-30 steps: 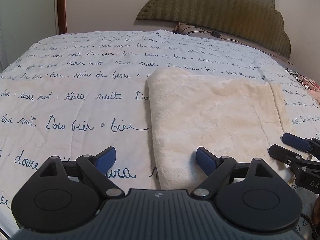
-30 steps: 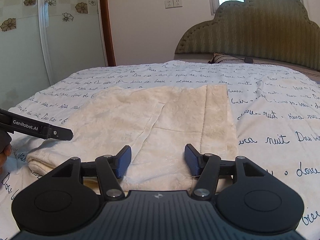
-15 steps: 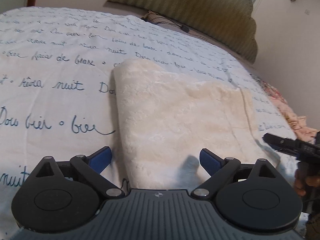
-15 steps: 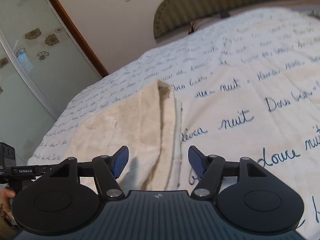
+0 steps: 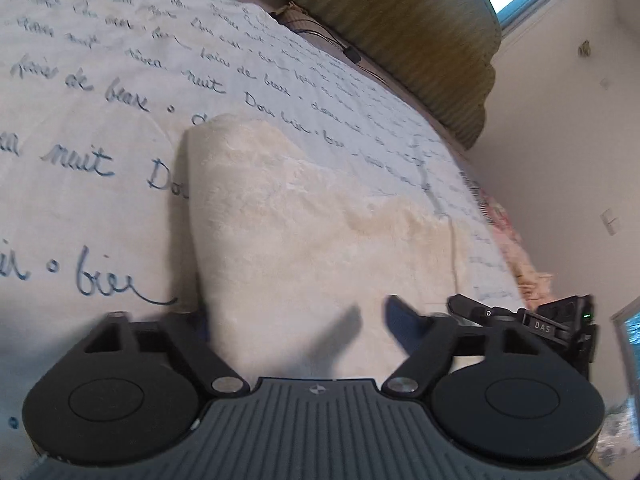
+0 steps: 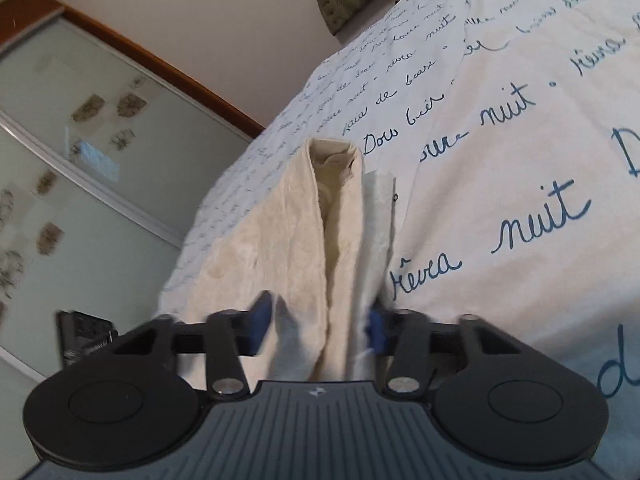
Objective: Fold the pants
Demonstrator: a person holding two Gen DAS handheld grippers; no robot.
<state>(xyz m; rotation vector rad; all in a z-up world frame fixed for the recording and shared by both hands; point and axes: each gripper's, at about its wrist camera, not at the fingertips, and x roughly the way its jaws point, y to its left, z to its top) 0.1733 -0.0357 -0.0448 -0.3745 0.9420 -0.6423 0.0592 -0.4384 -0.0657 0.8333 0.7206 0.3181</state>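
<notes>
The cream pants (image 5: 304, 240) lie folded on the bedspread (image 5: 100, 92). The left gripper (image 5: 296, 328) straddles their near left corner, jaws closing, pads not yet pressing. The right gripper (image 6: 316, 324) closes around the near right edge; contact cannot be confirmed.

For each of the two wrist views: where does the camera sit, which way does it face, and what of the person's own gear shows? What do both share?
Left wrist: behind the left gripper, facing across the pants toward the headboard; right gripper at the right edge.
Right wrist: behind the right gripper, rolled, looking along the pants' edge; jaws closing, cloth between them.
Shared: the pants and the bedspread.
</notes>
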